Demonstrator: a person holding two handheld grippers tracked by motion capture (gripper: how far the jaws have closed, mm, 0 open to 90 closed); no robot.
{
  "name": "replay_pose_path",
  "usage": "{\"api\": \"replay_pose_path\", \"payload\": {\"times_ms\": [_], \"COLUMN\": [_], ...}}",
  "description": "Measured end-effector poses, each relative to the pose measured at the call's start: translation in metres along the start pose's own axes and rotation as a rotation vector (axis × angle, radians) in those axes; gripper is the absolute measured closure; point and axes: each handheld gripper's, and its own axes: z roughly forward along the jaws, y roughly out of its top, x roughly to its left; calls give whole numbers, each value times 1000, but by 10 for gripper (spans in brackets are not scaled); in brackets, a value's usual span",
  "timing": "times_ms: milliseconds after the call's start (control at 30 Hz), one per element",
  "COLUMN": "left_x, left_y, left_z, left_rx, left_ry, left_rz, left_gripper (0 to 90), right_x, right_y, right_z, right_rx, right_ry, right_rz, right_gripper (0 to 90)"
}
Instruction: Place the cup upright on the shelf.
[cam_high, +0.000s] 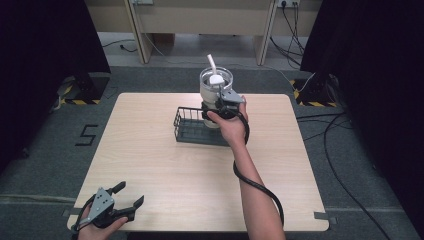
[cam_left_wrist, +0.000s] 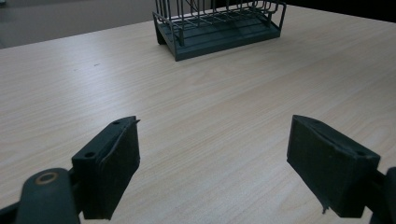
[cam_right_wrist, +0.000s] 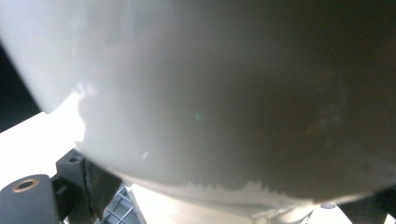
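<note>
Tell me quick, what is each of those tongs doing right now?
Left tongs: open, holding nothing, low over the table.
Right tongs: gripping the white jar above the wire basket.

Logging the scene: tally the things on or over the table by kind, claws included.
Claws: 2, left claw open at the near edge, right claw at the white cup
Wire basket: 1
White cup with a straw: 1
Total: 4
</note>
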Motion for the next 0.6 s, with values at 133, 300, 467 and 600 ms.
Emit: {"api": "replay_pose_path", "payload": {"times_ms": [133, 300, 467, 600], "left_x": [0, 0, 0, -1], "left_y": [0, 0, 0, 0], "left_z": [0, 0, 0, 0], "left_rx": [-1, -2, 0, 0], "left_ry": [1, 0, -1, -3], "left_rz": [-1, -1, 0, 0], "left_gripper": [163, 163, 163, 163], "right_x": [0, 2, 1, 1], "right_y": [-5, -14, -22, -28], "right_z": [5, 12, 16, 18], "right_rx": [13, 35, 49, 54], "right_ry": [-3, -8, -8, -8], "right_rz": [-7, -16, -22, -24], "right_gripper": [101, 101, 101, 101]}}
